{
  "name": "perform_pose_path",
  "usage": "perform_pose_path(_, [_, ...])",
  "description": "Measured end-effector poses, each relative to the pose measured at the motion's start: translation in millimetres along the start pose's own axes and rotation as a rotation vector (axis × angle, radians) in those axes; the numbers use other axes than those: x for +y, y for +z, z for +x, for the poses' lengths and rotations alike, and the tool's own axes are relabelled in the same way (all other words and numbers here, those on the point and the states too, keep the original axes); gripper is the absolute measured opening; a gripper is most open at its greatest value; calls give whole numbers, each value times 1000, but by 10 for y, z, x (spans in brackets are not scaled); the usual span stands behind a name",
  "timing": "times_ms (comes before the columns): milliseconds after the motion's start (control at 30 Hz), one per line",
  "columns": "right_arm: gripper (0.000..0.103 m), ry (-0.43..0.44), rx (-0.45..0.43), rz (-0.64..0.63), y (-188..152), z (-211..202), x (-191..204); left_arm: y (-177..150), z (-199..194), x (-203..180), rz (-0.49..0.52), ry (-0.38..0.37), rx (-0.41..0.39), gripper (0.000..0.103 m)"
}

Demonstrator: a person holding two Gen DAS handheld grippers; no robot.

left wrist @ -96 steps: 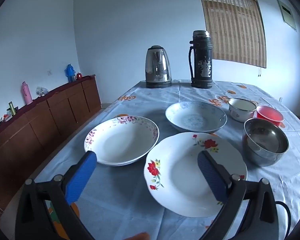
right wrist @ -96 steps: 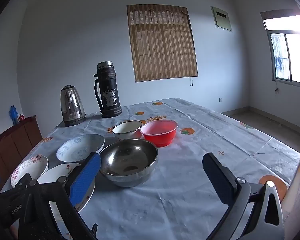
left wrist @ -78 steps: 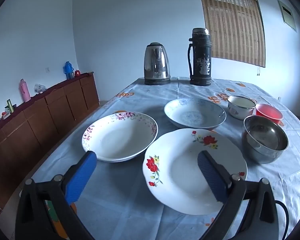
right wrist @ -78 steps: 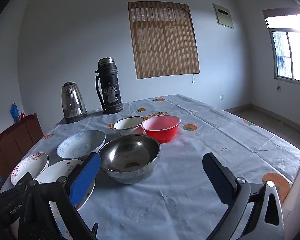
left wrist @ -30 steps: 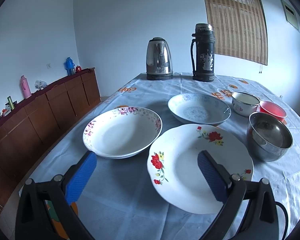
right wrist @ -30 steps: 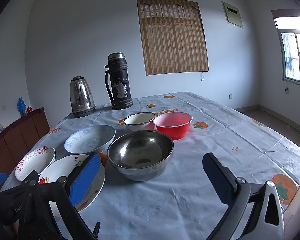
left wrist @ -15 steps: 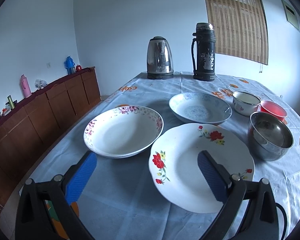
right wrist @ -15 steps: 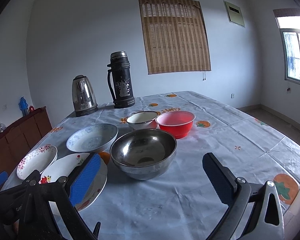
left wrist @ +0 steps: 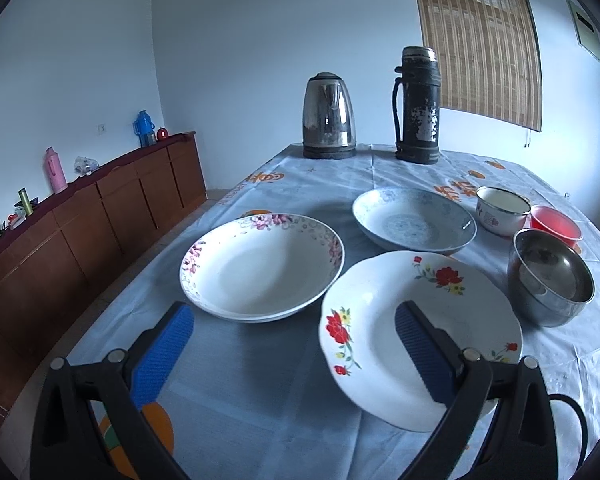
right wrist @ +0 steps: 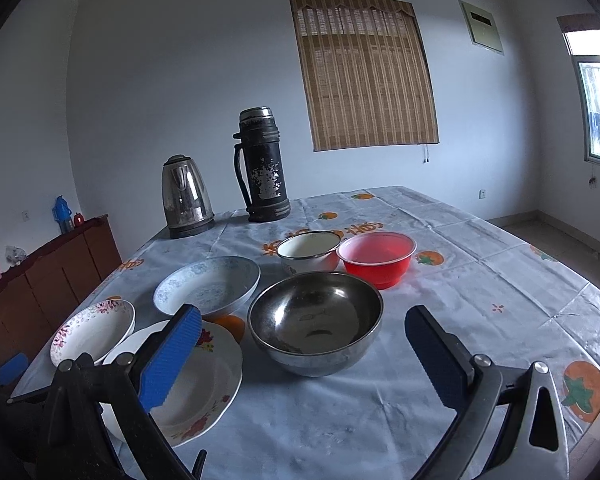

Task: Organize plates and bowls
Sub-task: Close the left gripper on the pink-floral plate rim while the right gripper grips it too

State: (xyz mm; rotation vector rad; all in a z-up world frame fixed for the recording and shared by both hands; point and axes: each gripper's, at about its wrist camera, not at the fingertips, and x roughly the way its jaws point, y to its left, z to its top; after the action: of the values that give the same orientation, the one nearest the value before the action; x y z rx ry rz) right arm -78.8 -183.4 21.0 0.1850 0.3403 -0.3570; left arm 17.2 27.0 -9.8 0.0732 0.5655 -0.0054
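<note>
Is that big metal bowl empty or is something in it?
Empty. The right wrist view looks straight into the metal bowl and shows only bare, shiny steel with reflections; it stands upright on the tablecloth.

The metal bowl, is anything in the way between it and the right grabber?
No. The metal bowl sits just ahead of the open right gripper, with only bare tablecloth between them.

A steel kettle [left wrist: 329, 117] and a tall black thermos [left wrist: 417, 106] stand side by side at upper centre, on a pale printed tablecloth [left wrist: 260, 380]. A brown sideboard [left wrist: 80, 224] fills the left edge, carrying a pink flask [left wrist: 55, 169] and what seems a blue one [left wrist: 143, 128]. A bamboo blind [right wrist: 364, 72] hangs upper right.
</note>
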Motion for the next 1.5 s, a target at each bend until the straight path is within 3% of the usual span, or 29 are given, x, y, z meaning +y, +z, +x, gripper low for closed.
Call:
perform_pose_path(167, [102,110,84,-31,82,197,164,46,77,263,-12,8,18,102])
perform_pose_path(267, [100,188,153,-54,125,362,334,64,149,493,-25,60,28,102])
perform_pose_path(467, [65,319,295,-117,165,759,805,122,382,841,-41,122,74,102])
perform_pose_path(667, [52,429,456,-128,87,1152,1234,190,681,1133,-102,137,133,101])
perform_pose_path(1033, [42,496,651,-168,-35,1745,1837,321,1131,1319,-142,65,221,89])
perform_pose_path(1267, [37,499,700,-186,-115,2000,1989,335,1409,1394,-187,-4,288,67])
perform_pose_path(1367, [29,515,743,-175,-157,2122,2029,326,1489,1394,-207,-41,311,64])
perform_pose_path(1500, [28,517,783,-165,-175,2218,2084,319,1569,1380,-221,-73,324,55])
